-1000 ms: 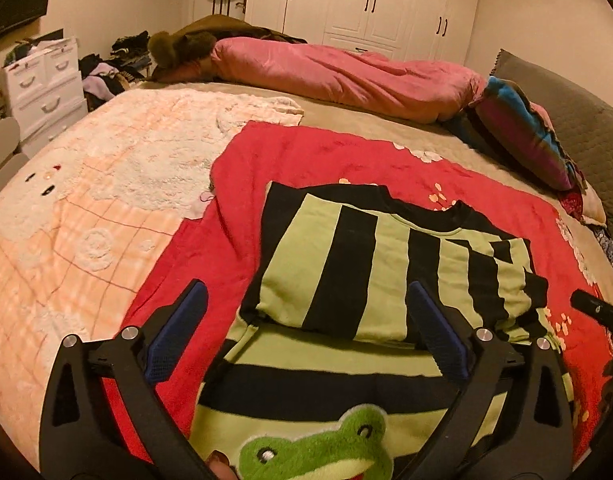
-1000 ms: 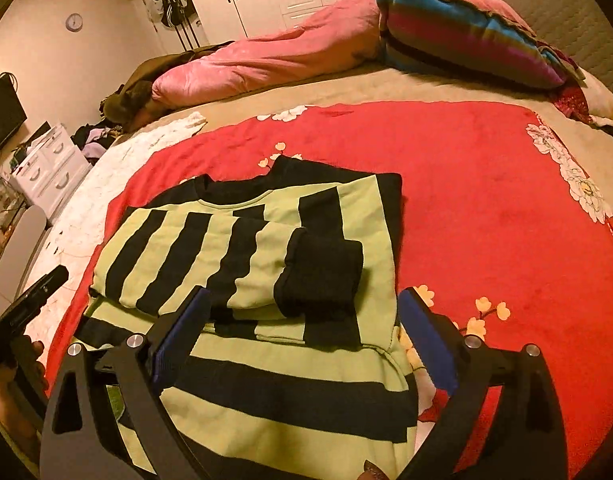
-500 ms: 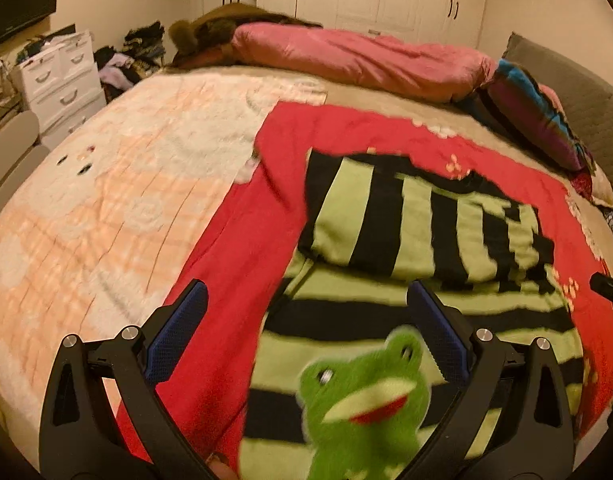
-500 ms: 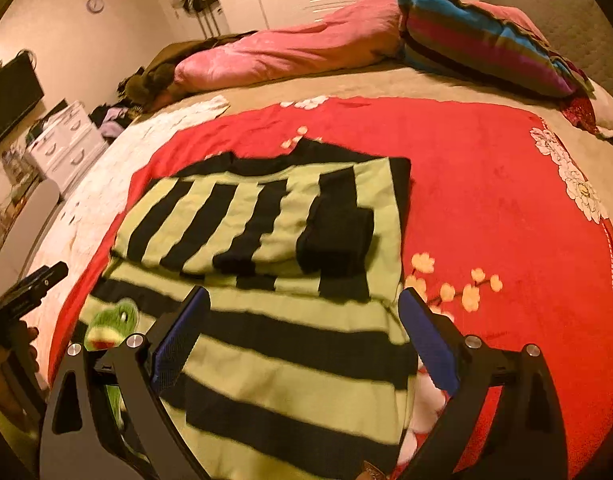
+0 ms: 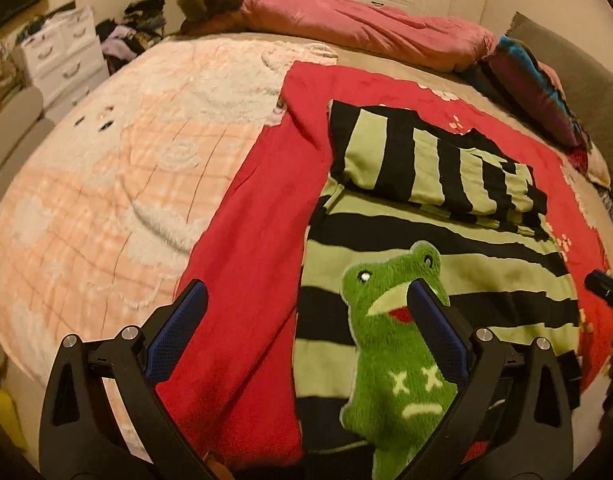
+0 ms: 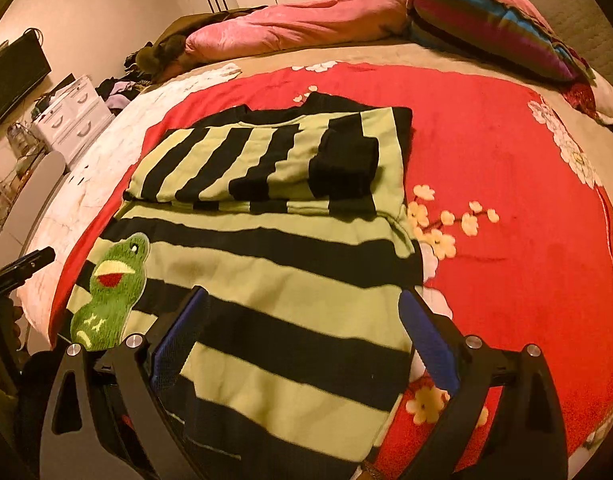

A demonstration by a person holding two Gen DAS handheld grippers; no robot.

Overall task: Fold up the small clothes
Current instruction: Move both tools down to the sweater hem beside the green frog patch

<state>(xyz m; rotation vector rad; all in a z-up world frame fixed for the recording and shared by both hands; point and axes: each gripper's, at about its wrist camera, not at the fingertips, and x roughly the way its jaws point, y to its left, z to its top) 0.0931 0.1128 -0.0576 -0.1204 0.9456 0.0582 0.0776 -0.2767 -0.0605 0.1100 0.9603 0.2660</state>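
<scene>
A green-and-black striped sweater (image 5: 446,240) with a plush frog patch (image 5: 390,320) lies on a red blanket (image 5: 258,216); its sleeves are folded across the upper body (image 6: 274,160). My left gripper (image 5: 306,300) is open and empty above the sweater's near left edge. My right gripper (image 6: 302,308) is open and empty above the sweater's lower right part (image 6: 290,320). The frog patch (image 6: 114,280) sits at the sweater's lower left in the right wrist view. The left gripper's tip (image 6: 26,264) shows at the left edge there.
A peach patterned blanket (image 5: 106,168) lies left of the red one. A pink duvet (image 5: 366,32) and a striped pillow (image 6: 486,20) lie at the far end of the bed. White drawers (image 5: 62,56) stand beside the bed at left.
Both grippers have pulled back toward the sweater's bottom hem and risen, so more of the lower body and the whole frog patch show. The sweater has not moved.
</scene>
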